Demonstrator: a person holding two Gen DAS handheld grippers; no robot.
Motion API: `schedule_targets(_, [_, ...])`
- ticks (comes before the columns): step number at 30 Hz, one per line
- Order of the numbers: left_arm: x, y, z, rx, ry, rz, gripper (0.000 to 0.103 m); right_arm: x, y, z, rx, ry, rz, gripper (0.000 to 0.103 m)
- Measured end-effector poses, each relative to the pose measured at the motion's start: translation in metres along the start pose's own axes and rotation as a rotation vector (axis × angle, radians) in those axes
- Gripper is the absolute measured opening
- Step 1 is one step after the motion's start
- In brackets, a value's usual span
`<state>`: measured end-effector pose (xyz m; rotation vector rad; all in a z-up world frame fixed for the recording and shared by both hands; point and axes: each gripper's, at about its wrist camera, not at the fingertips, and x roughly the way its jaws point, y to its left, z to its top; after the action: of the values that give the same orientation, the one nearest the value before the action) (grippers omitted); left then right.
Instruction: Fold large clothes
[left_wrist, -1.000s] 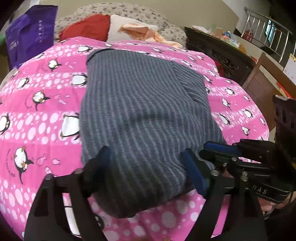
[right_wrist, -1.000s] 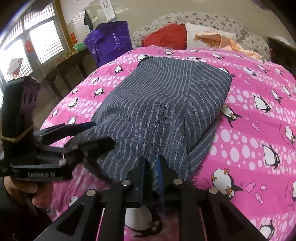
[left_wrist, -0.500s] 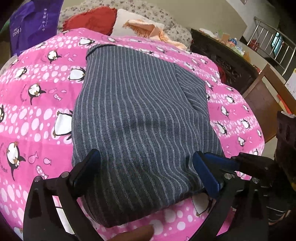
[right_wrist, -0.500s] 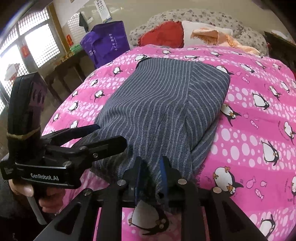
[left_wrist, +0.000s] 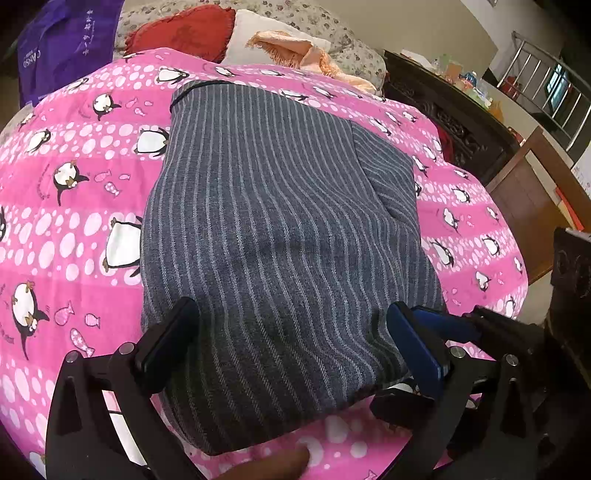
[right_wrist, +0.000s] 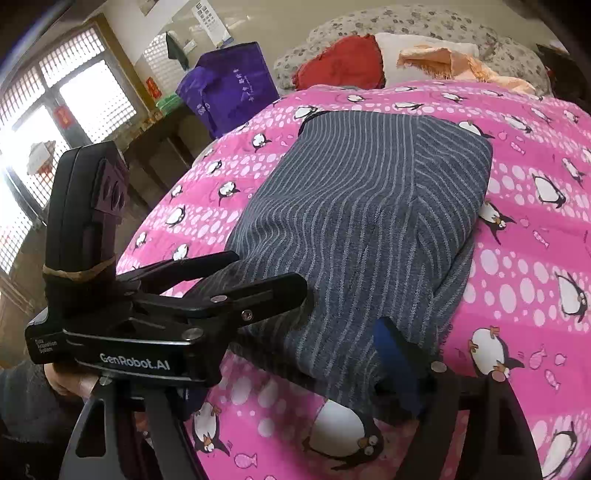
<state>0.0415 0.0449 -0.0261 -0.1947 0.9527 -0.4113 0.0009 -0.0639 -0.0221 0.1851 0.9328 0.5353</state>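
A folded grey striped garment (left_wrist: 280, 221) lies flat on the pink penguin bedspread (left_wrist: 66, 236). My left gripper (left_wrist: 291, 343) hovers over the garment's near edge. Its jaws are still opening, spread very wide, with cloth between the pads but not pressed. In the right wrist view the same garment (right_wrist: 369, 206) reaches toward my right gripper (right_wrist: 306, 347). Its jaws are opening too, and the garment's near corner lies loose between them beside the blue pad. The right gripper's left finger is hidden behind the left gripper (right_wrist: 269, 269).
Red pillow (left_wrist: 184, 33), white pillow and orange cloth (left_wrist: 295, 48) lie at the bed's head. A purple bag (right_wrist: 229, 88) stands on a side table by the window. Dark wooden furniture (left_wrist: 461, 122) runs along the bed's right side. A fingertip (left_wrist: 273, 465) shows at the bottom edge.
My right gripper's jaws, shut on the garment's near edge before, have sprung apart and let it go. The left jaws widened further. Both hands stayed near the same spot.
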Motion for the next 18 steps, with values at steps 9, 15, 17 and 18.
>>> schedule_targets(9, [-0.037, -0.009, 0.016, 0.005, -0.039, 0.129, 0.102, -0.056, -0.019, 0.008, 0.066, -0.043, -0.103, 0.061])
schedule_targets(15, [-0.049, -0.028, 0.018, -0.005, 0.040, 0.290, 0.102, -0.116, -0.018, -0.001, 0.089, -0.125, -0.276, 0.061])
schedule_targets(17, [-0.054, -0.035, 0.015, -0.006, 0.052, 0.307, 0.102, -0.128, -0.003, -0.007, 0.037, -0.136, -0.358, 0.061])
schedule_targets(18, [-0.057, -0.040, 0.014, 0.000, 0.050, 0.312, 0.102, -0.131, 0.001, -0.009, 0.022, -0.139, -0.385, 0.061])
